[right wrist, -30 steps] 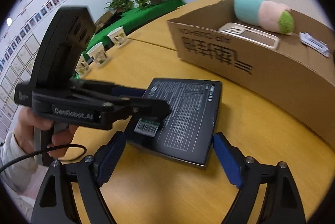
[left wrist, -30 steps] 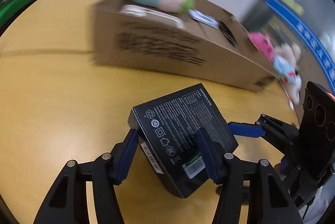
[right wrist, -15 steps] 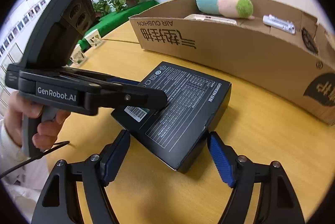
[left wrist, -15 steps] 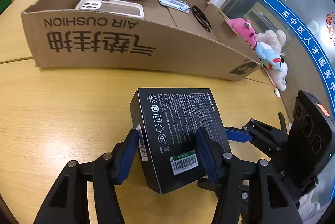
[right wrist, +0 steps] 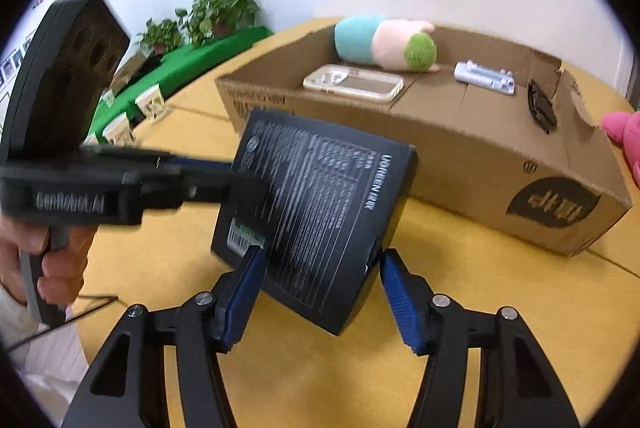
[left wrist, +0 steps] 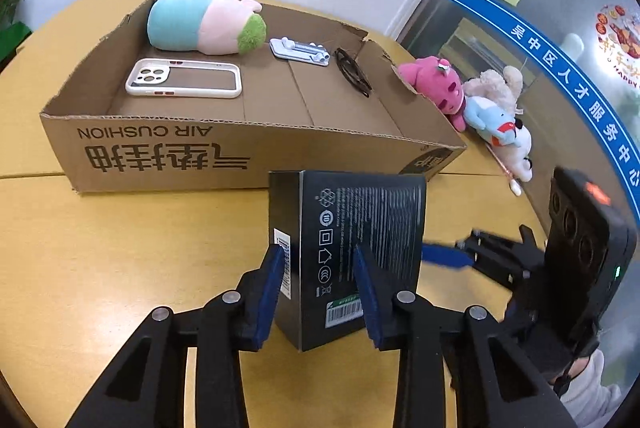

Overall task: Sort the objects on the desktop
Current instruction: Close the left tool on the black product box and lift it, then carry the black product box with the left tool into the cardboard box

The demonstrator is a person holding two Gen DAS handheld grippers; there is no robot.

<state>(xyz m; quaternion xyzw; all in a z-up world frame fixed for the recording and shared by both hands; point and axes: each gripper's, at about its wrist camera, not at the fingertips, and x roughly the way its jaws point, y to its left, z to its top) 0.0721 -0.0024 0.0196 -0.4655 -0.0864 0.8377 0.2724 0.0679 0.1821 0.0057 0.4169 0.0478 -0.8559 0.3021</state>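
a: what's hard to make out?

b: the black box's point(left wrist: 360, 248) underside is hidden, and its fine print is blurred. in the right wrist view the left gripper point(right wrist: 224, 184) is smeared by motion, and the hand point(right wrist: 44, 256) holding it is cut off at the frame edge.

a: the tongs?

b: the left gripper point(left wrist: 320, 280) has just been closing and pinches the black box: one blue pad on its narrow side, the other on its printed face. the right gripper point(right wrist: 320, 292) has also just been closing, with the box's lower corner between its pads; i can't tell whether both pads press on it.

a: where's the box?

b: tilted up, lifted off the yellow table point(left wrist: 120, 248), just in front of the cardboard tray point(left wrist: 168, 152).

a: count, left to right.

b: in the tray: one clear phone case point(left wrist: 184, 78), one pastel plush point(left wrist: 204, 22), one white clip-like gadget point(left wrist: 298, 50), one dark ring-shaped item point(left wrist: 354, 70). beyond its right end, a heap of plush toys point(left wrist: 476, 104), at least three.
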